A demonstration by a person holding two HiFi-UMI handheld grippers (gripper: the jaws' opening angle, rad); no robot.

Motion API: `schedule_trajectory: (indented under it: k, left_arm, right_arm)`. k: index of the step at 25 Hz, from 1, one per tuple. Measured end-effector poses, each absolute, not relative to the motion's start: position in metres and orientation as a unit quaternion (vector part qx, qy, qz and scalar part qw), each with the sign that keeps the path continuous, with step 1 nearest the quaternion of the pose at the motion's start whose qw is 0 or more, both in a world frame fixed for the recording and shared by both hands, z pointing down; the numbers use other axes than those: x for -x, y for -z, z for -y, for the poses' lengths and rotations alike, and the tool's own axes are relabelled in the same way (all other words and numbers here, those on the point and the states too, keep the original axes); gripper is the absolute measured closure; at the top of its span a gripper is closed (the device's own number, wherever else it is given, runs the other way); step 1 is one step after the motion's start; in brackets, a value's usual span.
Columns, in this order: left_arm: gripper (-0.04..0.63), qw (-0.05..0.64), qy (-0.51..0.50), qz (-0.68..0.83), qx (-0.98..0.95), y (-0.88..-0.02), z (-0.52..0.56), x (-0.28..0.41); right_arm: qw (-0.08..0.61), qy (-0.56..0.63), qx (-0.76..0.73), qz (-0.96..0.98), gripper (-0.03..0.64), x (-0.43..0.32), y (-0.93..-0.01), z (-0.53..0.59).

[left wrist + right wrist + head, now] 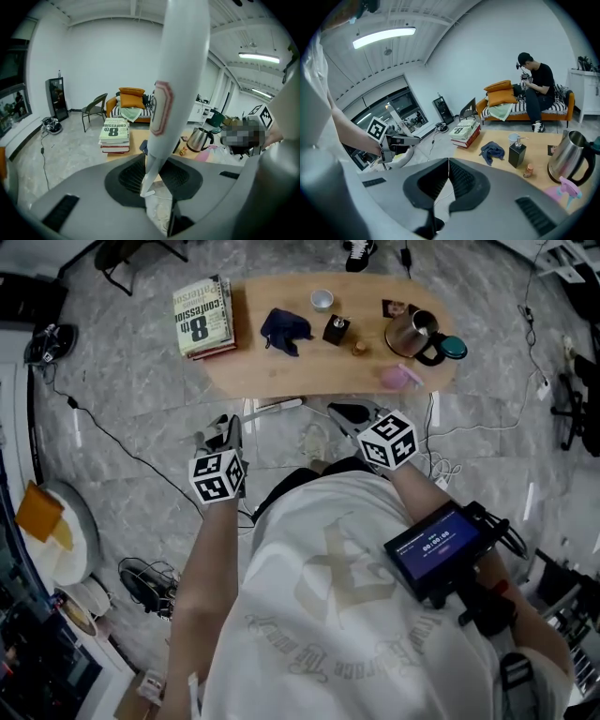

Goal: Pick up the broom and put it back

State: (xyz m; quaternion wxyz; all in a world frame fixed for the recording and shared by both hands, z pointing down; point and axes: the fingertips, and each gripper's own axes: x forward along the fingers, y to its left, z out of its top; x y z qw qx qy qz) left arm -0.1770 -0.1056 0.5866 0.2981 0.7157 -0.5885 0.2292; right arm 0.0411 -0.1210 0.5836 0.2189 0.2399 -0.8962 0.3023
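**First onlooker:** Broom (180, 70) is already up, isn't it? Which hand-held gripper is carrying it?

**Second onlooker:** The left hand-held gripper (152, 180). Its jaws are clenching on the white handle (159, 154), and the handle is rising out above them, leaning a little to the right.

**First onlooker:** And the right hand-held gripper (449, 164)?

**Second onlooker:** That one is doing nothing. Its jaws are pressing together with nothing between them, and it is hovering off to the right of the left one.

**First onlooker:** So the picking-up half is looking finished?

**Second onlooker:** I'm judging so. The handle is sitting firm between the pads, and I'm not seeing it leaning on anything. I'm not making out the brush end from anywhere, so I can't tell whether it is clearing the floor (141, 427).

**First onlooker:** What's remaining, then?

**Second onlooker:** The putting back. Ahead of both hand-held grippers the worktop (272, 371) is carrying books (203, 317), a cloth (285, 330) and a kettle (411, 334), and none of that is looking like a broom's home. I'm not spotting a stand or a corner for it, so the carry and the setting down are both waiting.
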Motion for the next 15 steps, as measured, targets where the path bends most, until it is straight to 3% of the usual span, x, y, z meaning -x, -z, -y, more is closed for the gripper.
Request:
schedule_trajectory:
  k: [15]
  left_arm:
    - [0.499, 0.274, -0.153, 0.656, -0.687, -0.527, -0.004, 0.230]
  right_arm:
    - [0.234, -0.260, -0.173, 0.921, 0.598, 0.026, -0.559, 0.055]
